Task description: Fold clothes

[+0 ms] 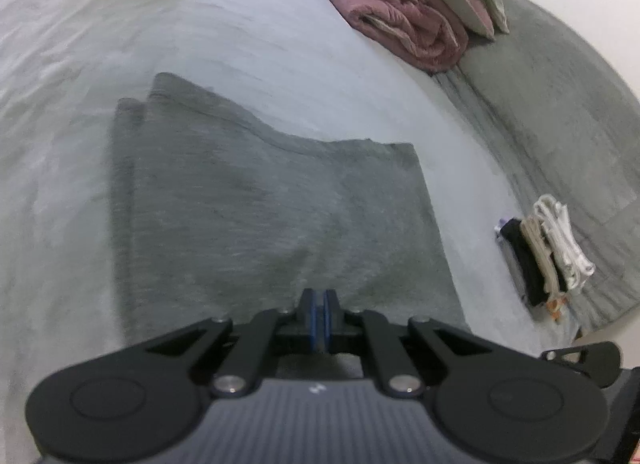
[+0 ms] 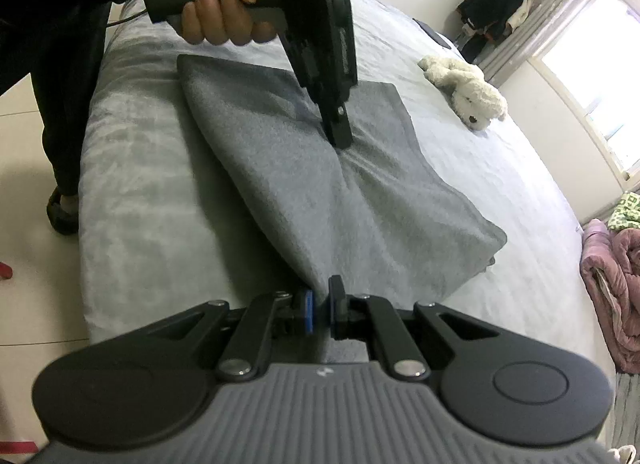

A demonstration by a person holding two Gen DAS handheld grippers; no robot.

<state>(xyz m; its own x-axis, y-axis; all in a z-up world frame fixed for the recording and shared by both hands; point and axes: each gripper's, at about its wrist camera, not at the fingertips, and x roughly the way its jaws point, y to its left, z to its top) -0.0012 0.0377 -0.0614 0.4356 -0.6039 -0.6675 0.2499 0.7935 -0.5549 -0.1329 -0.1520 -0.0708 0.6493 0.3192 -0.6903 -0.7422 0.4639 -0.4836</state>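
Note:
A grey garment (image 1: 260, 204) lies folded flat on the pale bed (image 1: 260, 44). In the right wrist view the grey garment (image 2: 280, 168) shows a raised crease running from one gripper to the other. My left gripper (image 1: 319, 298) has its blue pads pressed together at the garment's near edge. Seen from the right, the left gripper (image 2: 340, 140) digs into the middle of the cloth, pinching it, with a hand (image 2: 224, 4) on its handle. My right gripper (image 2: 320, 310) is shut on the garment's near corner, with grey cloth between its pads.
A white plush toy (image 2: 468, 92) lies further up the bed (image 2: 140, 204). A rolled pink quilt (image 1: 404, 24) and a darker grey blanket (image 1: 560, 104) sit on the far side. A small stack of folded clothes (image 1: 544, 248) stands at the right. The person's dark-clothed leg stands beside the bed's left edge.

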